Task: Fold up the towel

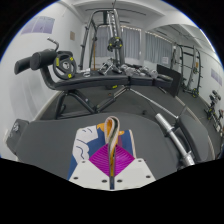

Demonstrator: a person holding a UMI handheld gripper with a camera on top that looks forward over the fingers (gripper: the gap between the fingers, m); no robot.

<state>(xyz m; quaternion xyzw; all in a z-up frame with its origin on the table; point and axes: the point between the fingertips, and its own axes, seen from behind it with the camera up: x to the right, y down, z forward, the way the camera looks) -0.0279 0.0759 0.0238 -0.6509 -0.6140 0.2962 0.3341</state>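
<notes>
Gym machines (100, 60) fill the bright room behind a dark table (45, 140), with a black weight bench and a yellow-rimmed wheel (65, 68) standing well beyond the table's far edge. Lower down, nearest the camera, the gripper (113, 160) reaches out over the table, its two fingers drawn close together around a bunched piece of cloth. That cloth appears to be the towel (108, 128), an orange and pale fold rising just ahead of the fingertips and running back between the pink pads (104, 158). Both fingers look pressed against it, so the claw seems clenched on the fabric rather than resting loose, though the narrow gap makes this a judgement. A blue and white surface (80, 165) lies on the table beside the fingers; whether it belongs to the towel or to the gripper cannot be told. As a material the towel should be light, soft and limp, sagging wherever it is not supported and bunching readily under a pinch. It is unlikely to slip from padded fingers, and nothing about it is fragile. The best hold for folding would be a corner or a hem edge, where a single layer can be lifted cleanly and carried across toward the opposite side of the table.
</notes>
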